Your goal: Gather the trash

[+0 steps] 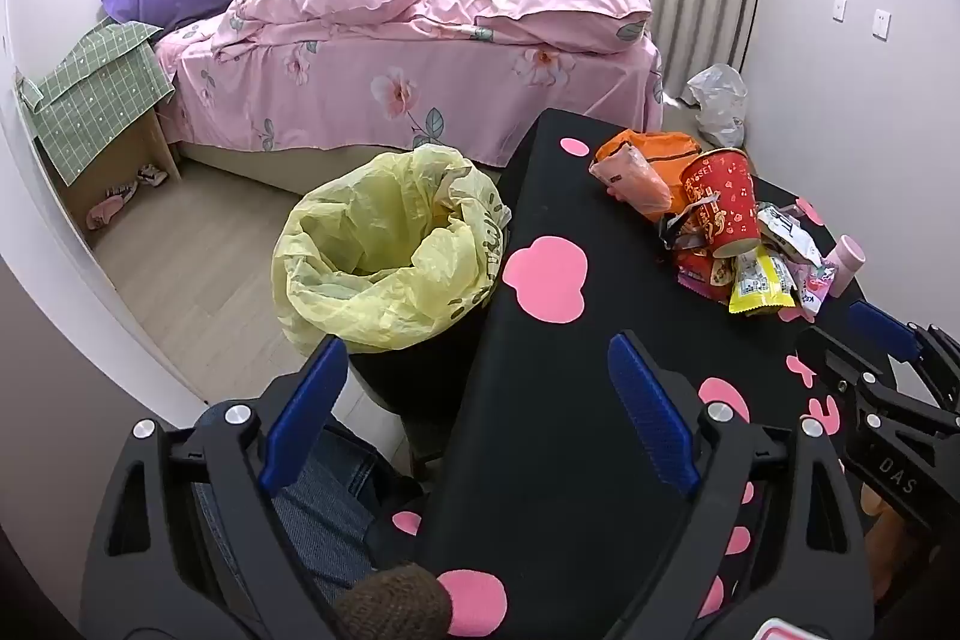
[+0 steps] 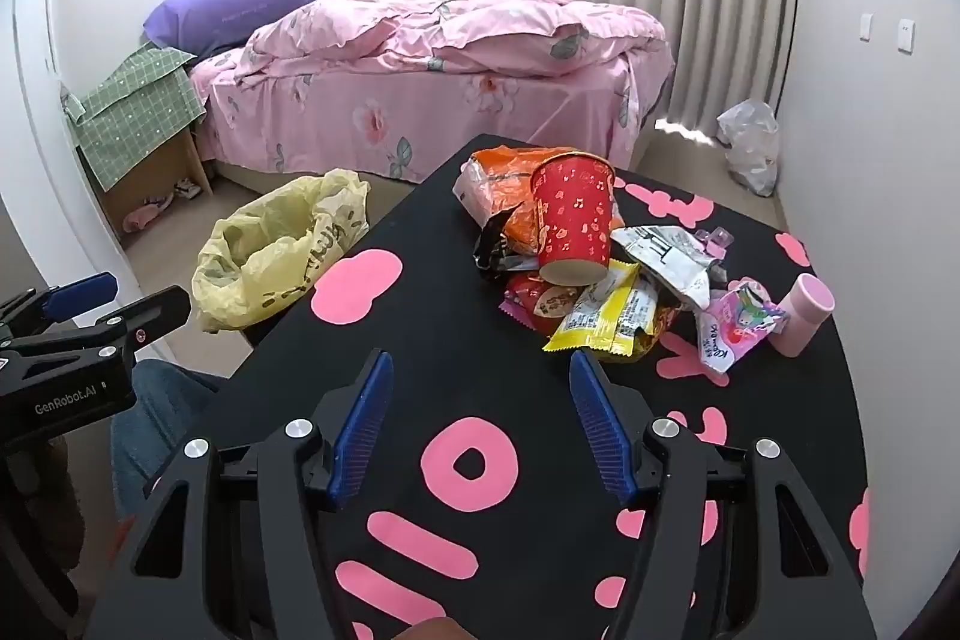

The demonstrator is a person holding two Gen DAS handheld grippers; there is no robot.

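Lying just ahead of the wide, empty right tongs [image 2: 480, 370] on the worktop [image 2: 420, 340], the yellow wrapper [image 2: 600, 322] looks light, crinkly and slippery, best pinched at its near flat edge; left tongs [image 1: 477, 358] gape wide too.

We hold our left gripper [image 1: 480, 412] tilted downward, its two blue-padded fingers [image 1: 303, 409] spread wide with nothing between them. Our right gripper [image 2: 480, 424] tilts down at much the same slant, its jaws also standing wide apart and empty. The two grippers sit side by side, apart from each other, each showing at the edge of the other's view. Below the left gripper a denim-clad leg [image 1: 324, 514] shows.
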